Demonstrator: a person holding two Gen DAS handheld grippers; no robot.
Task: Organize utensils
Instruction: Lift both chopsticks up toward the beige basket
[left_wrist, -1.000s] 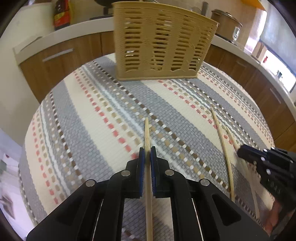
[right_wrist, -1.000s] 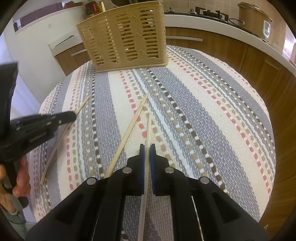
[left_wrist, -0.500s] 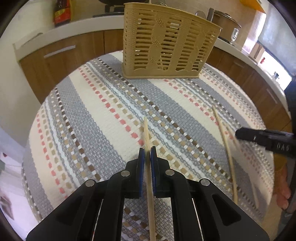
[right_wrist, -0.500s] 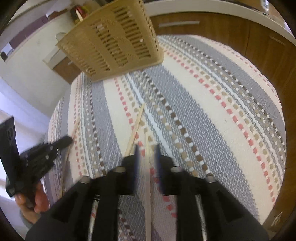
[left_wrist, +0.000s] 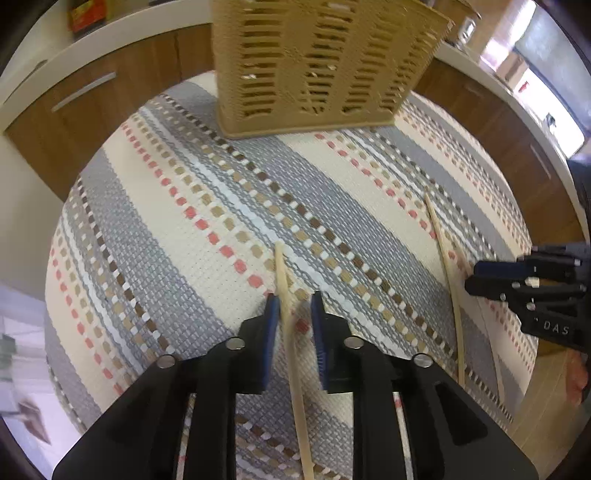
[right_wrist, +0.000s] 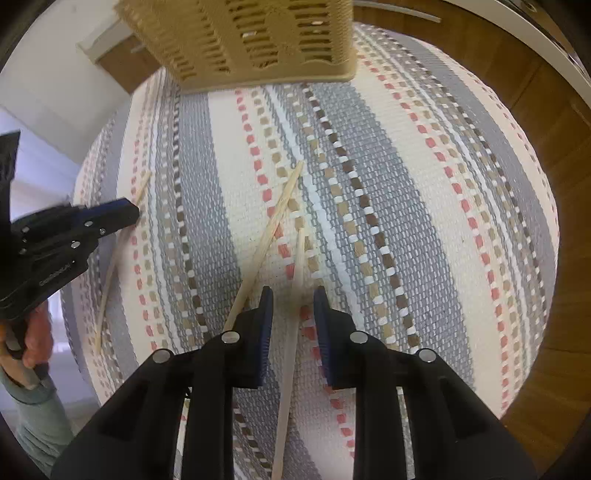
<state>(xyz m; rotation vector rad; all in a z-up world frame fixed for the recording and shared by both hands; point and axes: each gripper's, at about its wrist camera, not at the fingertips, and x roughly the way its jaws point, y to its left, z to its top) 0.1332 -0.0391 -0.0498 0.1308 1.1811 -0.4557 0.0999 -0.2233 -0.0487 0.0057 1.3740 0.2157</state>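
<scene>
Left gripper (left_wrist: 293, 306) and right gripper (right_wrist: 293, 299), jaws just parted, each straddle one loose chopstick (left_wrist: 291, 332) lying short of the basket (left_wrist: 317, 66), probably readjusting grip before loading.

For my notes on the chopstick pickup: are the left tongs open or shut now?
Open. The left tongs have just been opening; a chopstick lies between the blue pads, with a visible gap on each side.

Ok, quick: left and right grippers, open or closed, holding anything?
Left gripper: jaws just opened, chopstick between them, pads not pressing it.
Right gripper: jaws part open, just closing, pale chopstick between them, not gripped.
</scene>
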